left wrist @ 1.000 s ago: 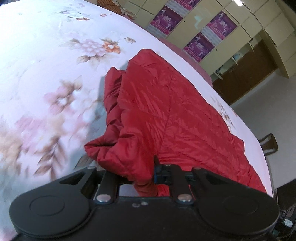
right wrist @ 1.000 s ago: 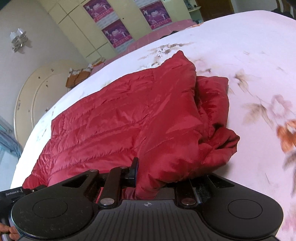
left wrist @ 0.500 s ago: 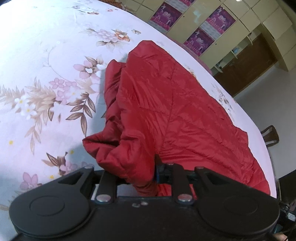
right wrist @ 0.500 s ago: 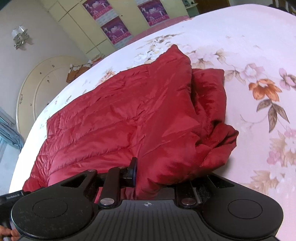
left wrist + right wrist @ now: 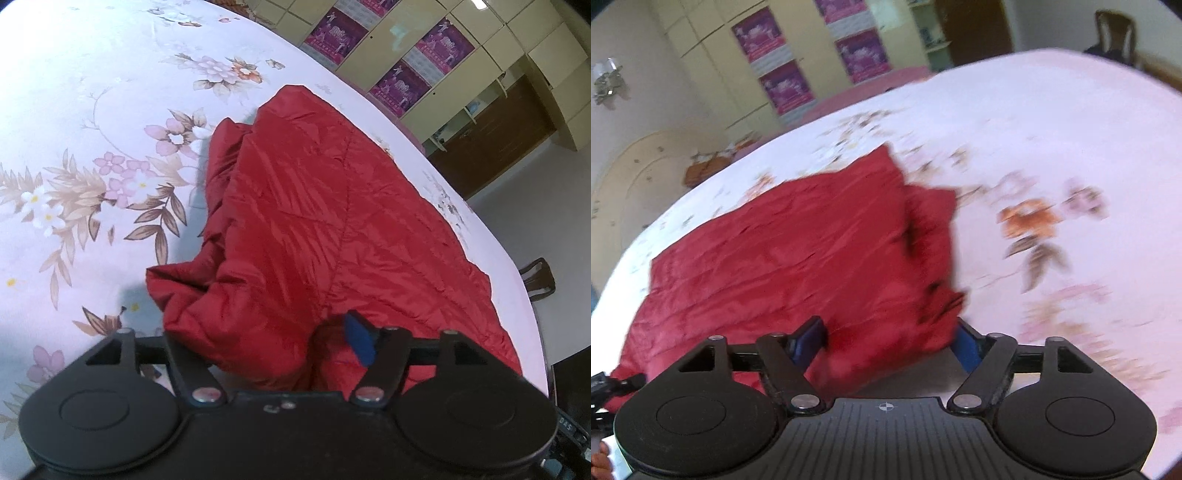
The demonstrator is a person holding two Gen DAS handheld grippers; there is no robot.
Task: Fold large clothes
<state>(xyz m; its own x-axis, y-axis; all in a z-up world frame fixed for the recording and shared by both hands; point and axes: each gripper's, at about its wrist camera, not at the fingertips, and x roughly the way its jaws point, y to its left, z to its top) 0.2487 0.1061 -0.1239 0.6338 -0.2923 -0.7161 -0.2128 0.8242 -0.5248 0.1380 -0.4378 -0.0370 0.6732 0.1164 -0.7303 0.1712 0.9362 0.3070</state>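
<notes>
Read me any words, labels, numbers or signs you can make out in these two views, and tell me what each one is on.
Nothing here can be read.
Purple posters on the cabinet doors: print too small.
The same posters in the right wrist view: blurred.
Right tongs body: only a crosshair mark, no letters.
Left tongs body: no readable marking.
Red jacket and floral sheet: no text visible.

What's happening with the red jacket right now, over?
Both grippers, left gripper and right gripper, open, fabric loose between fingers. Red jacket lying folded on the flowered sheet. Nothing in the way.
</notes>
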